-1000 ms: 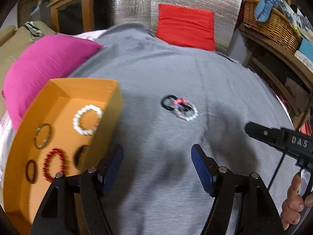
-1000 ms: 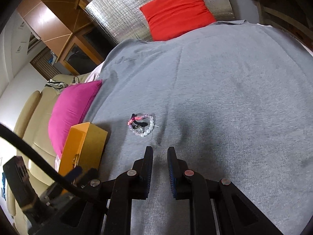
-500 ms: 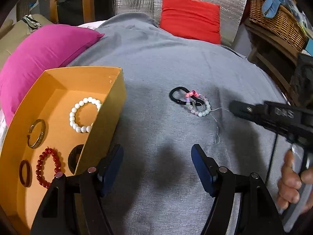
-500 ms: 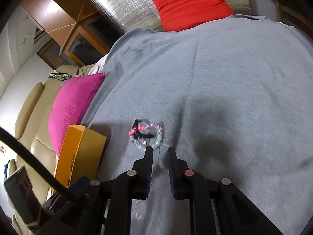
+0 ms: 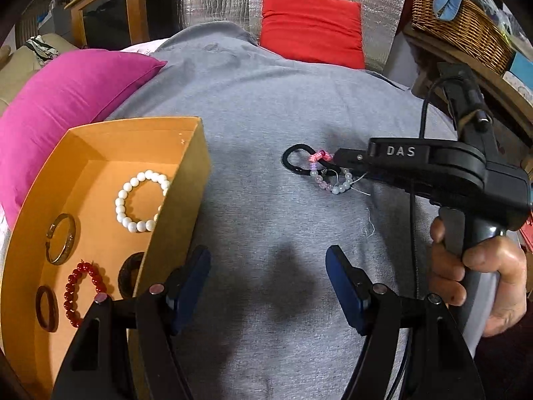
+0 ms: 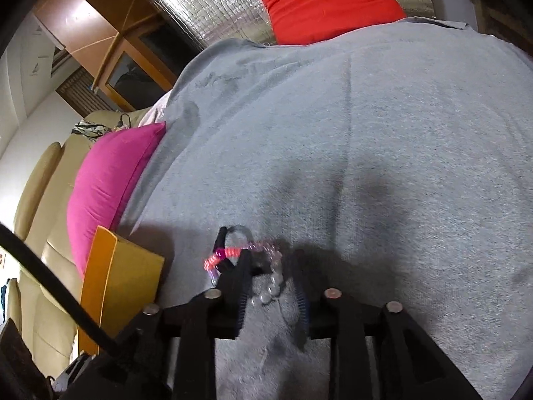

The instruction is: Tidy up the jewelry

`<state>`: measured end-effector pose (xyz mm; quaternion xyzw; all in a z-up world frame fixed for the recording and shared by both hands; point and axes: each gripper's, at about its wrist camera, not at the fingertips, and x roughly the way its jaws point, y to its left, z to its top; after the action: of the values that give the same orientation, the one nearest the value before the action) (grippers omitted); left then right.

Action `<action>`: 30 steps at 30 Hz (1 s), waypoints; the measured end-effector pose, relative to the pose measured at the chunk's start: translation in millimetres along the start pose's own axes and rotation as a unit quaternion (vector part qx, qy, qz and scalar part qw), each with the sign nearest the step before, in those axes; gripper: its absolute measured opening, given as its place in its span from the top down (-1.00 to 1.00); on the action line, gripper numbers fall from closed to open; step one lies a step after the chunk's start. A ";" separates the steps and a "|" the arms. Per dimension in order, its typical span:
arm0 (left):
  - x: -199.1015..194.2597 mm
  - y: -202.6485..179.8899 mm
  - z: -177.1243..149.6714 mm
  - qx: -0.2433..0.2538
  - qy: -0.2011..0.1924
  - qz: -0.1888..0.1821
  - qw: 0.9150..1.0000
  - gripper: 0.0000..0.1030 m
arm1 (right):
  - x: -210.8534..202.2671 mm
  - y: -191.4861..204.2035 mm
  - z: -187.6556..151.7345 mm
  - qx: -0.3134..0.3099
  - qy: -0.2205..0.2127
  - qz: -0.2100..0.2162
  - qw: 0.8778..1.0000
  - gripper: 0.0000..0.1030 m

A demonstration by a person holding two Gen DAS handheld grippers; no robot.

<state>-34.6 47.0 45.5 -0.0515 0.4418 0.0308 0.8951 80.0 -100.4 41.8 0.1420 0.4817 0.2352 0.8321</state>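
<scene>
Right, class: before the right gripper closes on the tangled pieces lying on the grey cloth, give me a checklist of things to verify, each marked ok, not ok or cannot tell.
1. Right gripper jaws apart, having just been opening: ok.
2. Clear bead bracelet lies between the fingers, pads not yet pressing: ok.
3. Bracelet free of the black hair tie and pink coil: not ok, they overlap.
4. Grey cloth clear of the fingertips: cannot tell.
5. Orange box open, bare floor left beside the white bead bracelet: ok.
6. Left gripper open, empty, out of the way: ok.
</scene>
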 end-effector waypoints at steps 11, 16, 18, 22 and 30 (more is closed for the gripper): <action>2.0 -2.8 3.0 -0.005 0.001 -0.009 1.000 -0.41 | -2.6 16.2 -10.6 -0.065 -0.012 -0.035 0.997 0.84; 7.5 -7.2 6.6 -0.007 0.001 -0.008 1.000 -0.41 | -28.9 5.6 -9.9 -0.059 -0.030 -0.034 0.997 0.84; 10.1 -8.8 8.0 -0.012 0.002 -0.008 1.000 -0.41 | -37.4 -0.7 -8.8 -0.054 -0.033 -0.037 0.997 0.84; 14.1 -12.9 10.9 -0.022 0.001 -0.006 1.000 -0.41 | -55.0 -18.5 -9.1 -0.045 -0.037 -0.048 0.997 0.84; 24.9 -22.9 20.0 -0.027 -0.006 -0.013 1.000 -0.41 | -87.2 -58.2 -13.3 -0.028 -0.042 -0.076 0.996 0.84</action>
<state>-1.4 26.8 39.3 -0.0815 0.4350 0.0313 0.8962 46.2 -195.7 72.3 0.0919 0.4488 0.1787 0.8707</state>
